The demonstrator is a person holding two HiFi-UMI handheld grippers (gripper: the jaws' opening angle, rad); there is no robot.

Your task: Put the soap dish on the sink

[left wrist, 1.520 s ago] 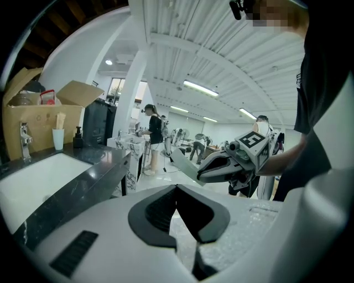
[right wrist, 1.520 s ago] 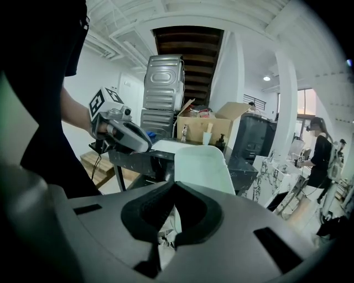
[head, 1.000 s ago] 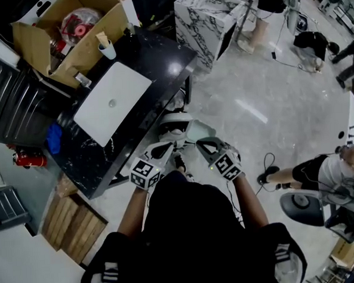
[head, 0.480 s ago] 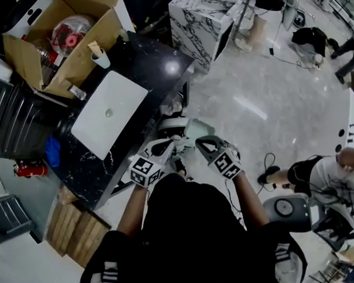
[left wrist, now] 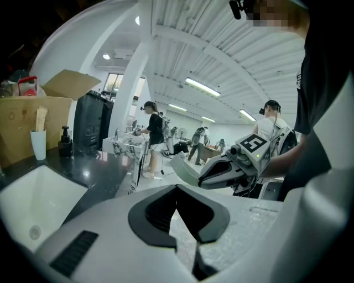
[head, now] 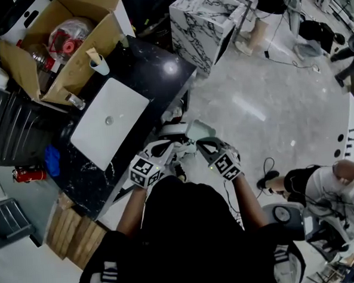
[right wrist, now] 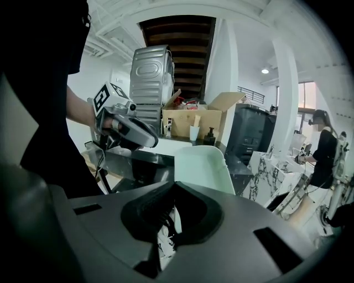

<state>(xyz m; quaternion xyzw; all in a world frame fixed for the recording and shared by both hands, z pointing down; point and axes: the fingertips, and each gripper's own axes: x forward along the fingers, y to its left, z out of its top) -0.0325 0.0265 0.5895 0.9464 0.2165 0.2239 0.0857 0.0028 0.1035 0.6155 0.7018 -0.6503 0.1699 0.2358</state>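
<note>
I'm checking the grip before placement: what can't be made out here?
Right gripper view: where the right gripper pinches the soap dish, hidden behind its own body.
Head view: the dish's inside, too small.
Left gripper view: the sink's near end, covered by the left gripper.

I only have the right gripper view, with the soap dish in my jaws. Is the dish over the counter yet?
Observer: No. In the head view the soap dish, clamped in the right gripper, appears to hang over the floor, just off the black counter.
Operator: Anything lying in the sink?
Observer: Looking down into the sink, only its drain shows.
Operator: And the left gripper?
Observer: The left gripper has its jaws together on nothing.
</note>
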